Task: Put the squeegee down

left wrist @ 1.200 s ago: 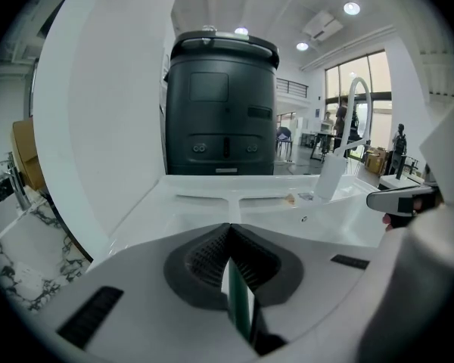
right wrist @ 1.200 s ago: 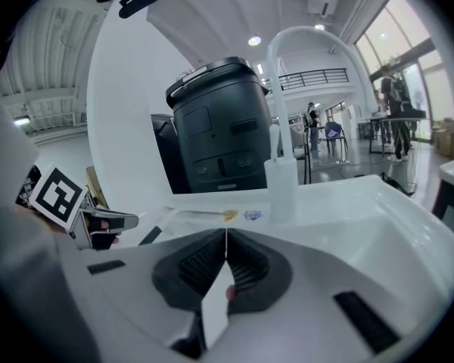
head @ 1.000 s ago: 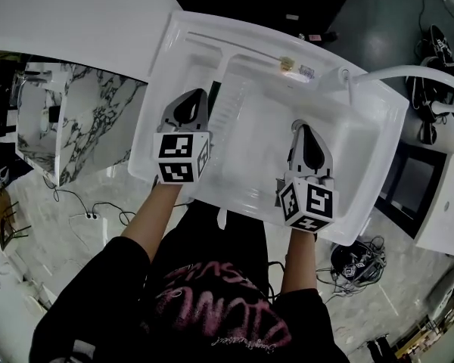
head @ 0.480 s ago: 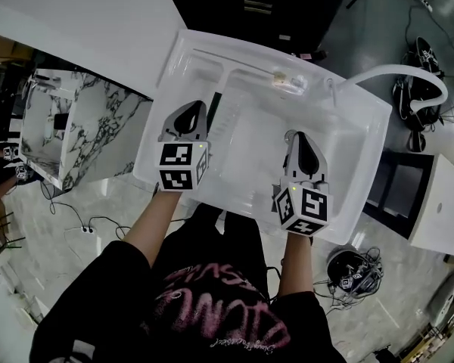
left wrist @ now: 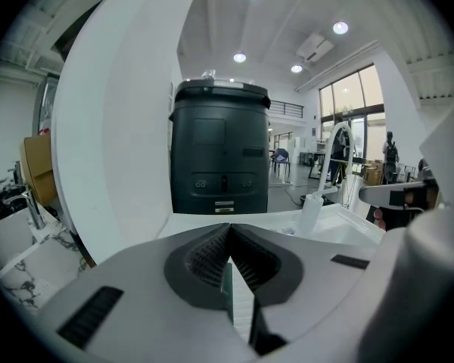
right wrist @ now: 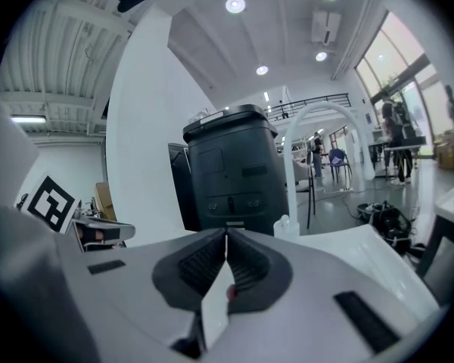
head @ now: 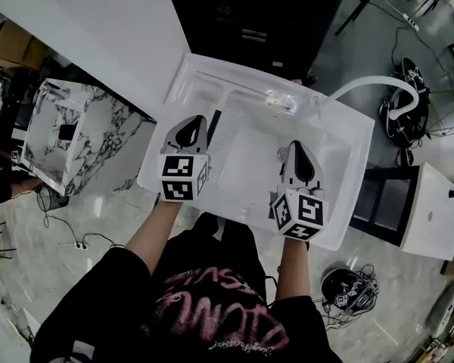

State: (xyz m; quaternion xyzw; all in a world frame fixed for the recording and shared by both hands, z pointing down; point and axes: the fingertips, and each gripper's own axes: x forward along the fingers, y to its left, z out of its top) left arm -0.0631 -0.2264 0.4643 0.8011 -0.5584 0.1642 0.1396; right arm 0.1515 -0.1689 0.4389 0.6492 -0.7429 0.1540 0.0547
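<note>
A dark, narrow squeegee [head: 213, 117] lies in the white sink [head: 346, 131], along the ribbed drain part just right of my left gripper [head: 191, 119]. That gripper hovers above the sink's left side with its jaws shut and nothing between them; in its own view the left gripper's [left wrist: 229, 226] tips meet over the white rim. My right gripper [head: 296, 144] hangs above the basin's middle right, jaws together and empty as well, and the right gripper's [right wrist: 227, 234] tips touch in its own view. Neither gripper touches the squeegee.
A white arched faucet [head: 372, 82] rises at the sink's far right corner, with a small object [head: 280, 100] on the back ledge. A black cabinet [left wrist: 219, 150] stands behind the sink. A marbled box [head: 68, 134] is at left, a white unit [head: 431, 210] at right.
Both grippers have risen away from the sink, which looks smaller and farther below. Both stayed shut and empty; the squeegee kept its place in the sink.
</note>
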